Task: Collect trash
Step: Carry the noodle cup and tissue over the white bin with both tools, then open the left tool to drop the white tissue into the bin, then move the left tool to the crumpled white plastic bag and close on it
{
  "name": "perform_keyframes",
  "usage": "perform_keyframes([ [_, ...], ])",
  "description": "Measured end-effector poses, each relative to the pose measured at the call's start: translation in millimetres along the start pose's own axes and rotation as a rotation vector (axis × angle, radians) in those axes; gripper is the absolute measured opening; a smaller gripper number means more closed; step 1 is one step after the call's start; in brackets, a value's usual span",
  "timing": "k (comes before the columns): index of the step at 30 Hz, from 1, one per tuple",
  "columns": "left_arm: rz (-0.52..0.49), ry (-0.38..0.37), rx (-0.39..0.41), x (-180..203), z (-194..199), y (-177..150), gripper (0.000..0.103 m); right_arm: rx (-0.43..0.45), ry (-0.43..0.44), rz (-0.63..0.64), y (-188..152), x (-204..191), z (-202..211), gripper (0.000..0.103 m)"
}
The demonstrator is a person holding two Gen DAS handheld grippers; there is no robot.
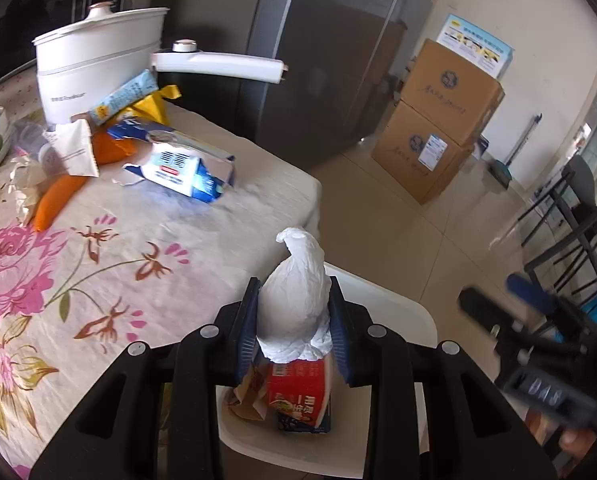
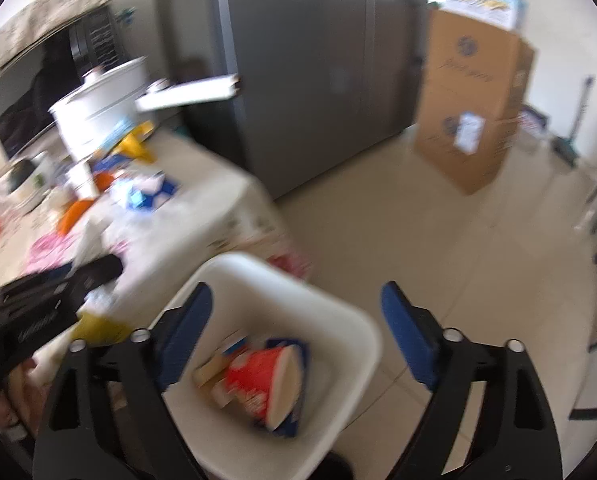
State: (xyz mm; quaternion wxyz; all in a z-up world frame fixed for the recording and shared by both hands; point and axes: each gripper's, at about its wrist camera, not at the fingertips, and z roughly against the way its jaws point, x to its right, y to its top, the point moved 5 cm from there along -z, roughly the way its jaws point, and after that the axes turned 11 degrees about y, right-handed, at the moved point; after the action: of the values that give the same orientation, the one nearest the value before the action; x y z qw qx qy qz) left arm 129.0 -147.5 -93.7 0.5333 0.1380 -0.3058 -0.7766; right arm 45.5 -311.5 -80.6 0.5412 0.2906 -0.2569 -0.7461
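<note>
1. The left gripper (image 1: 296, 312) has its jaws closed partway on a crumpled white tissue wad (image 1: 296, 300), the blue pads pressing both sides of it.
2. That wad hangs over a white bin (image 1: 394, 308) standing on the floor just beside the desk (image 1: 202, 240).
3. The right gripper (image 2: 294, 332) stands with its jaws spread wide and nothing between them, above the same white bin (image 2: 258, 280).
4. Inside the bin a red paper cup (image 2: 264, 380) lies on its side with a blue wrapper (image 2: 298, 360) under it.
5. More trash waits on the flowered desk cloth: a torn blue-and-white carton (image 1: 182, 168), an orange packet (image 1: 56, 200) and a white wrapper (image 1: 76, 148).
6. A white cooking pot (image 1: 98, 56) stands at the far end of the desk, with the carton and packets lying near it.
7. Two stacked cardboard boxes (image 1: 438, 128) sit on the floor, well apart from the bin.
</note>
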Motion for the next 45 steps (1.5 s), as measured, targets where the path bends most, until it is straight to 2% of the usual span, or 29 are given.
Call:
perform_keyframes([
  [6,-0.053,-0.016,-0.024,22,-9,-7,0.033,0.016,-0.103,-0.064,3,32,-2,0.095],
  [12,-0.099,-0.036,-0.045,46,-18,-14,0.035,0.032,-0.2,-0.061,3,47,0,0.096],
  [17,-0.134,-0.031,-0.062,61,-28,-19,0.036,0.037,-0.235,-0.081,5,55,1,0.096],
  [23,-0.144,-0.028,-0.091,65,-39,-23,0.039,0.025,-0.254,-0.071,5,56,-3,0.096],
  [25,-0.145,-0.03,-0.102,65,-42,-24,0.048,0.025,-0.269,-0.052,6,54,-4,0.096],
  [29,-0.146,-0.028,-0.117,66,-46,-24,0.057,0.028,-0.291,-0.024,7,52,-4,0.096],
  [30,-0.145,-0.025,-0.116,66,-46,-24,0.062,0.03,-0.292,-0.023,7,52,-4,0.096],
  [37,-0.123,0.003,-0.112,54,-51,-18,0.062,0.027,-0.282,-0.046,9,54,-6,0.096],
  [45,-0.024,0.048,-0.094,16,-51,6,0.062,0.01,-0.242,-0.005,14,37,-15,0.096],
])
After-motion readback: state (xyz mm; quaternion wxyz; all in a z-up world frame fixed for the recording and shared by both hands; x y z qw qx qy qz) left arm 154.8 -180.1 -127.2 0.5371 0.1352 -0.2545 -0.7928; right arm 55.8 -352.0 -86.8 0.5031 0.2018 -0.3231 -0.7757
